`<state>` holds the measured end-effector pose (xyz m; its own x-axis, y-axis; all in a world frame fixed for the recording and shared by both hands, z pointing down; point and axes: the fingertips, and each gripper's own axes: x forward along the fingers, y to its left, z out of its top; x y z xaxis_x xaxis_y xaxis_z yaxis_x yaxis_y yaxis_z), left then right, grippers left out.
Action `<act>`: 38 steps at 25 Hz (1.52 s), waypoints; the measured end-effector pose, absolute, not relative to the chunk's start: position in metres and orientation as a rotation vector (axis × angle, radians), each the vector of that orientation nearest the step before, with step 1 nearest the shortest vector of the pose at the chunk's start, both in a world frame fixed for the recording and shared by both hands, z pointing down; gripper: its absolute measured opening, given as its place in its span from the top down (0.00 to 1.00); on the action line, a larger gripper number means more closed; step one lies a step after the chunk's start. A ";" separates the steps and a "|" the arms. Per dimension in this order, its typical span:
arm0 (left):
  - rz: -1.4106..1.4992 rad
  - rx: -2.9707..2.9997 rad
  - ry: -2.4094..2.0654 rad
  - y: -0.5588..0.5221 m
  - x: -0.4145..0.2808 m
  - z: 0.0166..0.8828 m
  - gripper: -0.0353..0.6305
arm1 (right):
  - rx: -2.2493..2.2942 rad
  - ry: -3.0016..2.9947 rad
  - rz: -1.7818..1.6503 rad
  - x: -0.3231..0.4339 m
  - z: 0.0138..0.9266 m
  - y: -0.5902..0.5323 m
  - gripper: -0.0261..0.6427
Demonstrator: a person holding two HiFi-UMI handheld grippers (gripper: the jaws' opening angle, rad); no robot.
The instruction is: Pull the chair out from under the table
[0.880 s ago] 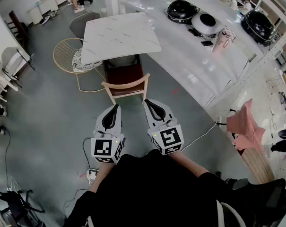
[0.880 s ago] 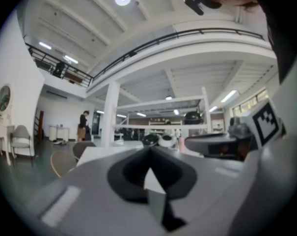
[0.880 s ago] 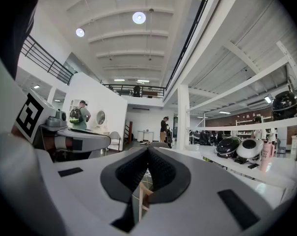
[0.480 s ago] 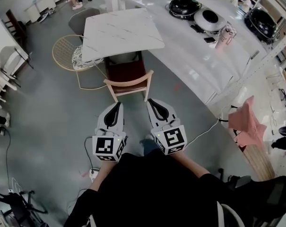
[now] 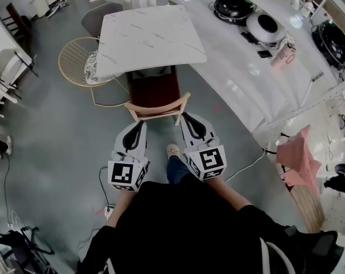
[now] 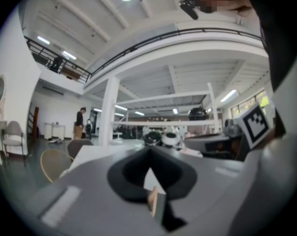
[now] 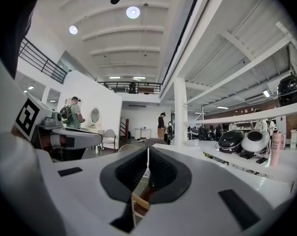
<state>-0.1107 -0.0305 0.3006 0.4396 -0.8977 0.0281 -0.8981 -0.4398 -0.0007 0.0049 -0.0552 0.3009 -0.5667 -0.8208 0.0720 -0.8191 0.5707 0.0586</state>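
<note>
- Reaching under the worktop [image 5: 149, 36], the chair [image 5: 155, 90] has its seat front hidden; only the rear half and the backrest are seen.
- Both grippers are seen closed with nothing held: the left gripper [image 5: 139, 127] just behind the backrest, the right gripper [image 5: 187, 116] near its right end; contact cannot be told.
- Pots [image 5: 235, 7] are set on the long worktop [image 5: 229, 67]; their contents are not seen.
- Open floor [image 5: 58, 136] is seen behind the chair and leftward; a wire chair [image 5: 75, 61] is placed beside the worktop's left edge.
</note>
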 end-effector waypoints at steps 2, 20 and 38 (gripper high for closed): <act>0.044 2.643 -1.669 -0.062 -0.113 0.304 0.94 | 1.402 -2.695 -0.021 0.007 0.307 -0.089 0.93; 0.115 2.389 -1.755 -0.239 -0.142 0.365 0.94 | 1.092 -2.659 0.070 0.008 0.380 -0.284 0.93; 0.404 2.355 -1.550 -0.276 -0.149 0.450 0.94 | 0.940 -2.533 0.205 0.002 0.453 -0.304 0.93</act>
<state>-0.1491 -0.2755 0.4498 0.3812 -0.8396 0.3871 -0.9217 -0.3778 0.0882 0.0021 -0.3041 0.4528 -0.6786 -0.5869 0.4417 -0.6504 0.7595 0.0100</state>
